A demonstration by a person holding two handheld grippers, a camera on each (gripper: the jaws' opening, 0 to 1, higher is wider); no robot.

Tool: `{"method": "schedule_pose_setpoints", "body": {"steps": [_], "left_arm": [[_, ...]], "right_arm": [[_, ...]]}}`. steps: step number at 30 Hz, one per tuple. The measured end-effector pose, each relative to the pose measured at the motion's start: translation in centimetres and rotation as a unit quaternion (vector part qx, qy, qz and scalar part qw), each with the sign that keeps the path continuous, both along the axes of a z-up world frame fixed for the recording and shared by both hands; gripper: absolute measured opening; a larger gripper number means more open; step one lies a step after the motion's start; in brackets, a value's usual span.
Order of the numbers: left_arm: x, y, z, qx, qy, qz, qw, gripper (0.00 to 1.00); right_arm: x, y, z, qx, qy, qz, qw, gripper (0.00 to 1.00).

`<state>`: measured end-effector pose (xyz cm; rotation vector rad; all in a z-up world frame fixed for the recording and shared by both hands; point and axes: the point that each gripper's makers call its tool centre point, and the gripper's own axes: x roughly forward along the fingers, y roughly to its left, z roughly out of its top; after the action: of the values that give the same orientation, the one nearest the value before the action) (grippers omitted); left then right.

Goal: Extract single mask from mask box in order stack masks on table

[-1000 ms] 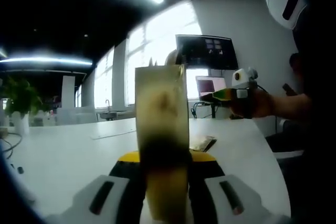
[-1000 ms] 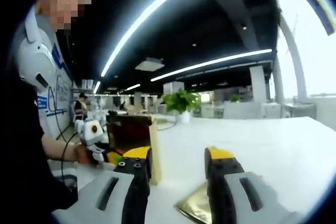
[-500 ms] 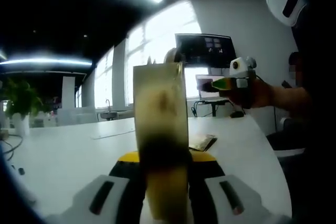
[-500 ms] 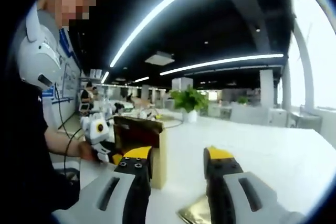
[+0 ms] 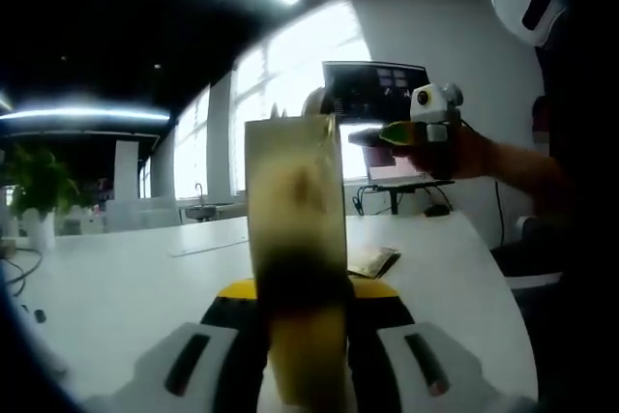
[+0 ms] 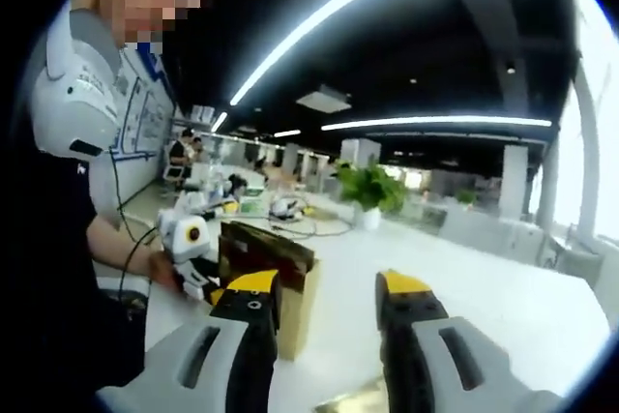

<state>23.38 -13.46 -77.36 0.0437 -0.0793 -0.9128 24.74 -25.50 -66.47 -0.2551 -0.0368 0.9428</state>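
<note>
- Left gripper (image 5: 302, 289) clamps the mask box (image 5: 295, 239) upright on the table (image 5: 116, 287); jaws closed on its sides
- Right gripper (image 6: 319, 299) raised above the box, jaws apart, empty
- One mask (image 5: 372, 262) already lies on the table beyond the box
- Advice: keep the box steady; descend into its open top; pinch one mask edge only

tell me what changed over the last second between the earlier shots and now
The right hand-held gripper rose above the table in the left gripper view, open and empty; its own view tilted up accordingly. The left hand-held gripper stayed clamped on the mask box, and the gold packet stayed flat on the table.
</note>
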Motion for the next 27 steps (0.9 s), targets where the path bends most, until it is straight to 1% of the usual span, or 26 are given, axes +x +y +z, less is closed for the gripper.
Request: {"method": "schedule_pose_setpoints", "body": {"steps": [1, 3, 6, 9, 13, 20, 23, 27], "left_arm": [[0.0, 0.0, 0.0, 0.0, 0.0, 0.0, 1.0, 0.33], [0.0, 0.0, 0.0, -0.001, 0.002, 0.0, 1.0, 0.33], [0.0, 0.0, -0.1, -0.002, 0.003, -0.001, 1.0, 0.33], [0.0, 0.0, -0.1, -0.002, 0.003, -0.002, 1.0, 0.33], [-0.1, 0.0, 0.0, -0.001, 0.002, -0.002, 1.0, 0.33], [-0.1, 0.1, 0.0, -0.003, 0.004, -0.003, 1.0, 0.33], [-0.1, 0.1, 0.0, -0.003, 0.004, -0.002, 1.0, 0.33], [-0.1, 0.1, 0.0, -0.003, 0.004, -0.002, 1.0, 0.33]], "right_arm": [[0.0, 0.2, 0.0, -0.01, -0.003, 0.006, 0.9999, 0.3], [0.1, 0.7, 0.3, -0.018, -0.012, 0.008, 0.9997, 0.28], [0.2, 1.1, 0.8, -0.025, -0.016, 0.019, 0.9994, 0.26], [0.2, 1.6, 1.4, -0.052, -0.025, 0.032, 0.9978, 0.25], [0.0, 2.5, 1.9, -0.077, -0.032, 0.052, 0.9952, 0.24], [-0.1, 4.1, 1.3, -0.146, -0.039, 0.086, 0.9848, 0.24], [-0.1, 4.6, 1.2, -0.163, -0.042, 0.094, 0.9813, 0.22], [-0.3, 5.2, 1.3, -0.176, -0.043, 0.111, 0.9772, 0.21]]}}
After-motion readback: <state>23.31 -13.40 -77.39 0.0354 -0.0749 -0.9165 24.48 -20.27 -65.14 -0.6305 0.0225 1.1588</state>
